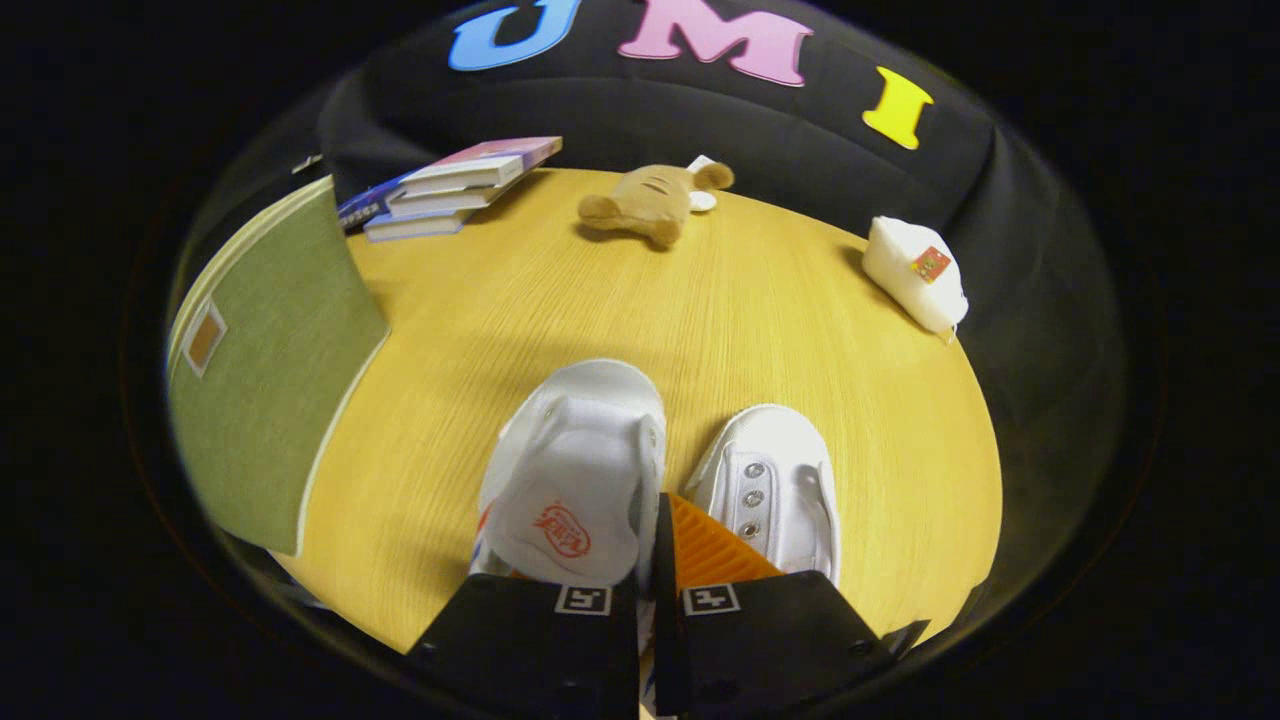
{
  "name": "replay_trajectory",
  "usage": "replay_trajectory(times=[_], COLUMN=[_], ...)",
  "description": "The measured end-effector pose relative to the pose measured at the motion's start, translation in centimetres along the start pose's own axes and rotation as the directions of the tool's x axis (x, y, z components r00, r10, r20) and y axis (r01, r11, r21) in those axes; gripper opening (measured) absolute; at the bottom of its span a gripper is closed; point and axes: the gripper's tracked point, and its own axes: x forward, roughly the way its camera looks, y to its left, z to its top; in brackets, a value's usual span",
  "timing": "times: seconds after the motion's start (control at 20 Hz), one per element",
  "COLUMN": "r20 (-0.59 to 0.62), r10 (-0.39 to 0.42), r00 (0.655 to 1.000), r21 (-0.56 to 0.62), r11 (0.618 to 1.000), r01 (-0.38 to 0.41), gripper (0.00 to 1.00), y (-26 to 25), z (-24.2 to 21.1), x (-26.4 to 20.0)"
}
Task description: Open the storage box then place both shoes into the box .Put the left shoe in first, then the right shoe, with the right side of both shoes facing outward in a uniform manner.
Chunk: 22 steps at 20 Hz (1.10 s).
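Shoes [575, 470] side by side; box [265, 370] left; books [450, 185] behind.

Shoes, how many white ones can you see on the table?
2. One white shoe sits just ahead of the gripper, whose fingers are closed on its side wall. The other white shoe stands right beside it. None appears hidden elsewhere.

Camera setup: my gripper view.
I look steeply down from close above the white shoes [660, 480], facing across the table [780, 300] toward the booth wall.

shoes [660, 480] crowd fingers [705, 545], bare table [760, 300] beyond
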Motion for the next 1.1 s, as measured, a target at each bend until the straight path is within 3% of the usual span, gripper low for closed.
replay_trajectory(times=[0.15,0.35,0.6,0.9,1.1], r20=[0.005,0.023,0.089,0.092,0.048], r10=[0.063,0.068,0.098,0.184,0.283], r00=[0.998,0.997,0.991,0.979,0.958], r21=[0.039,0.109,0.178,0.222,0.251], r11=[0.997,0.992,0.978,0.954,0.925], r01=[-0.064,-0.071,-0.112,-0.201,-0.286], gripper=[0.07,0.07,0.07,0.07,0.07], y=[1.3,2.0,4.5,12.1,19.4], z=[0.5,2.4,8.6,14.8,16.0], x=[-1.1,-3.5,-8.5,-13.7,-15.0])
